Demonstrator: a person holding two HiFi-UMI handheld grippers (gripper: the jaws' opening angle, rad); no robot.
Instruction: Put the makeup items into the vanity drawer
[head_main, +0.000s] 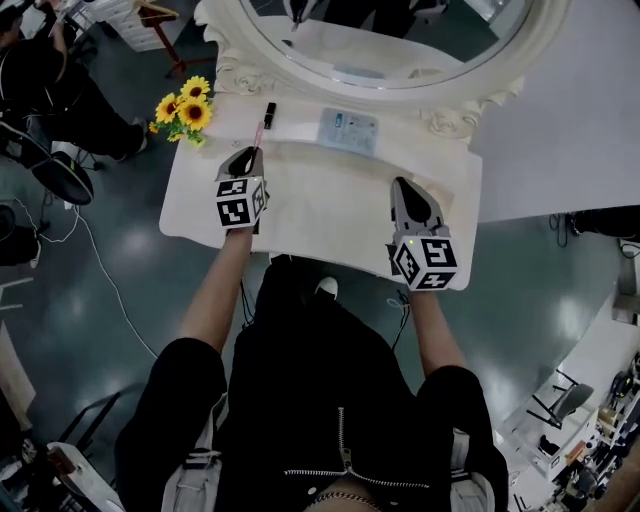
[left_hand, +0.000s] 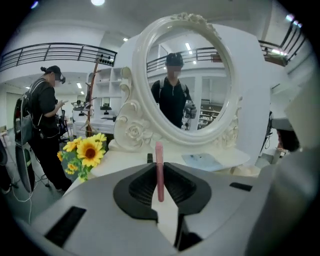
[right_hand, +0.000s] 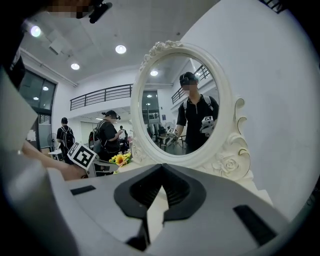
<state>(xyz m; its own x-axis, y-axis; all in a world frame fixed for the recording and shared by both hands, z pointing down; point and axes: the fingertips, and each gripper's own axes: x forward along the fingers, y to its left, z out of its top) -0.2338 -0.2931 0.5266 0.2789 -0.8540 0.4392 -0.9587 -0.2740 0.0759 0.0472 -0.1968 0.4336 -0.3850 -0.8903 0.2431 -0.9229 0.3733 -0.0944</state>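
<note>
far to the left, some yellow flowers (head_main: 185, 110) sit on the corner of the white table (head_main: 200, 215). next to them the left tongs (head_main: 250, 155) are up above the table top. they are squeezed shut on a thin pink stick (left_hand: 159, 170), some kind of makeup. the stick pokes out past the tips and points toward the big round mirror (head_main: 380, 30).

a bit further right, close to the mirror's frame, a small black tube (head_main: 269, 112) lies on the table. after that comes a flat pale blue packet (head_main: 348, 129), also lying by the mirror. nobody is touching either of them.

over on the right, the right tongs (head_main: 402, 185) hang above the table too. their two sides are pressed together and nothing is between them.

i think the job has only just got going. one thing is picked up, but it is not in the drawer yet. the black tube and the packet are not put away. i cannot make out the drawer from here, so i cannot say if it is open. the right tongs are free to help with it.
</note>
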